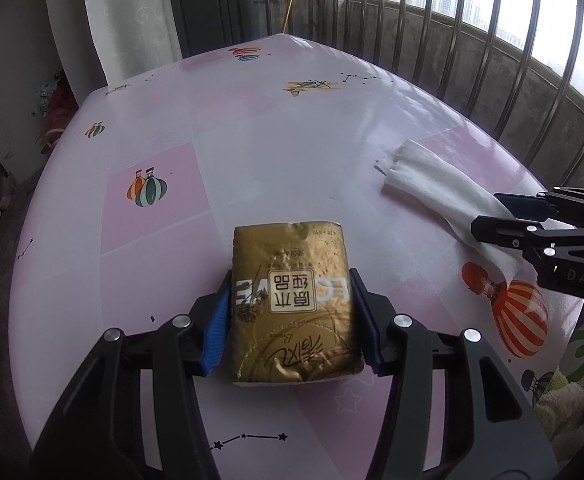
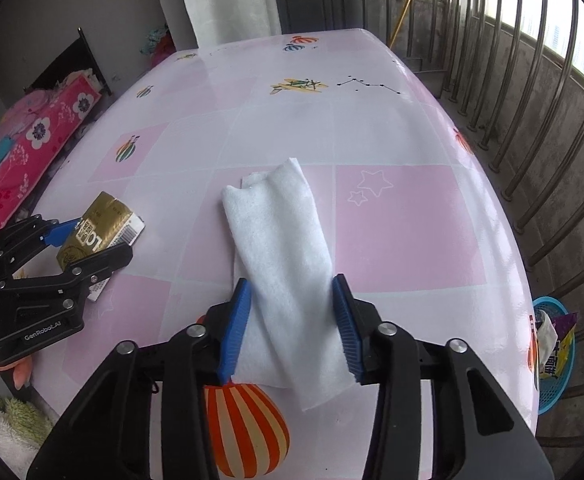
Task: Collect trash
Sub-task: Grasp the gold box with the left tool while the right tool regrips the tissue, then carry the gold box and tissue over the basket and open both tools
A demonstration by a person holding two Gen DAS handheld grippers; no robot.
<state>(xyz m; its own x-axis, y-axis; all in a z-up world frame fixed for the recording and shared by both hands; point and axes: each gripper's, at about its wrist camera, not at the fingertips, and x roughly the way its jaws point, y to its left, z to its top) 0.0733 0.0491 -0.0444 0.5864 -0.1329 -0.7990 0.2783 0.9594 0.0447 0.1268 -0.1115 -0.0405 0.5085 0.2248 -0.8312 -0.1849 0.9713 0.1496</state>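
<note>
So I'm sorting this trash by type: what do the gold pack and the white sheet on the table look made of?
Gold pack: probably thin plastic film with a shiny metallic finish, judging by its crinkled, glinting surface.
White sheet: likely a tissue or nonwoven wipe, matte, softly textured and limply folded.

I saw a pink checked tablecloth [image 2: 404,220] printed with balloons. Behind its far end hung a white curtain [image 2: 228,0]. A metal railing [image 2: 532,100] ran along its right side, and a floral pink cushion [image 2: 36,148] lay off its left edge.
</note>
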